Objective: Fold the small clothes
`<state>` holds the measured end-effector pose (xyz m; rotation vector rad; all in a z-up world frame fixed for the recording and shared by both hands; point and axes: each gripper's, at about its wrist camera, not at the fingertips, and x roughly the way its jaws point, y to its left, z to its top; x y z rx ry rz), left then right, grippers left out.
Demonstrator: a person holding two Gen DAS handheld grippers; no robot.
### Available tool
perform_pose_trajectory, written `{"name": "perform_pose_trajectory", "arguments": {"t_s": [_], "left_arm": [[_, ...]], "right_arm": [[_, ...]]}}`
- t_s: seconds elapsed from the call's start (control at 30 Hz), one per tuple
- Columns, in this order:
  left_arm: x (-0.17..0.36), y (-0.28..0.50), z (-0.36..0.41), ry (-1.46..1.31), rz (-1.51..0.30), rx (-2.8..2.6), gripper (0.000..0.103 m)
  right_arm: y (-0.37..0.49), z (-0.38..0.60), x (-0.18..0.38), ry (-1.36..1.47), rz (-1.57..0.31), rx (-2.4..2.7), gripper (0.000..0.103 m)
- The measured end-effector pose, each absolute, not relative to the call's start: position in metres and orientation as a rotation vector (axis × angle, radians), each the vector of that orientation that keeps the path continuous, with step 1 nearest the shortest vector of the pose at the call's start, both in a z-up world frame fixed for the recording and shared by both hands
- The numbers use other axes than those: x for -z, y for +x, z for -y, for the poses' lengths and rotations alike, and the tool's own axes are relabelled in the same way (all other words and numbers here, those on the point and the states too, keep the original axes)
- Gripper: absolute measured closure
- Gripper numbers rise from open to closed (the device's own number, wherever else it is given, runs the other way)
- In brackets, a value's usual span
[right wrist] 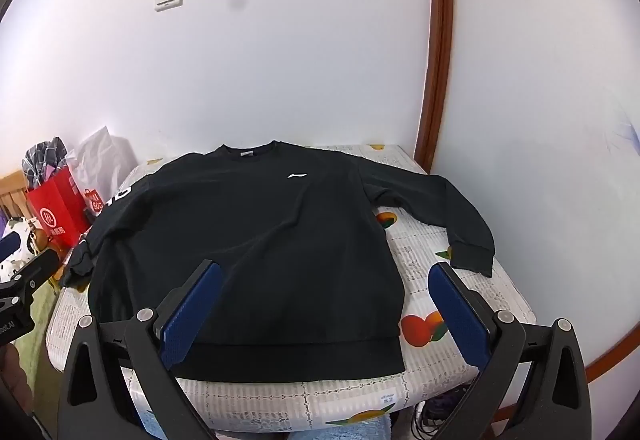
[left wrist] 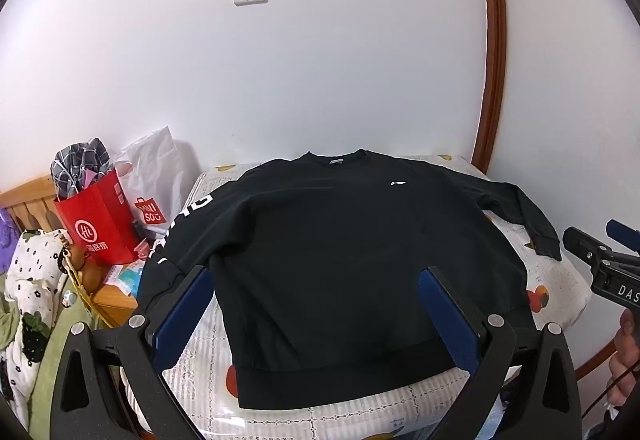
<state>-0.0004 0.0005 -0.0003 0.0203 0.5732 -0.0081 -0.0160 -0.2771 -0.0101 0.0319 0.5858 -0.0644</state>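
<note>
Hidden first: the sleeve lettering on the black sweatshirt (left wrist: pixel 340 248) was only partly readable. White characters ran down the sleeve at 9 o'clock in my left wrist view, cut by folds, and I could not make out the word. That cuff dropped over the table edge and was lost behind my left gripper (left wrist: pixel 316 280). The neck tag (right wrist: pixel 247 153) was a pale patch, its text too small to read. In the right wrist view a grey smudge sat on the wall at 11 o'clock; whether it was on the wall or on the lens, I could not tell.

Readable: red paper bag (left wrist: pixel 98 228) at 9 o'clock had a round "HL" logo with Chinese characters below it. The white bag (left wrist: pixel 154 179) behind it had a red mark reading "MINISO", partly hidden. My right gripper (left wrist: pixel 608 260), cut off at 3 o'clock in the left view, showed "DAS" on its body, the rest out of frame. A white swoosh logo (right wrist: pixel 297 175) sat on the chest.

The sweatshirt lay flat, front up, on the fruit-print table cover (right wrist: pixel 440 304), collar at 12 o'clock by the wall and hem band nearest me. Both sleeves were spread out; the one at 3 o'clock bent down, with its cuff near the table edge.

Both tools were released: left jaws wide above the hem, right gripper (right wrist: pixel 326 292) likewise, nothing pinched.
</note>
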Motion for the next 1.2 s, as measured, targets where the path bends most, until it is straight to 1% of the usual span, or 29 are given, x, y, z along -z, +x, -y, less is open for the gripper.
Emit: {"name": "perform_pose_trajectory", "arguments": {"t_s": [0.47,0.57,1.2], "left_arm": [[0.000,-0.001,0.000,0.020,-0.574,0.006,0.000],[0.001,0.001,-0.001,0.024,-0.583,0.000,0.000],[0.002,0.001,-0.005,0.015,-0.575,-0.004,0.000]], "right_arm": [[-0.015,0.280,-0.001,0.043,-0.586,0.060,0.001],[-0.016,0.276,0.008,0.048,-0.586,0.057,0.001],[-0.023,0.271,0.011,0.061,-0.577,0.054,0.001]]}}
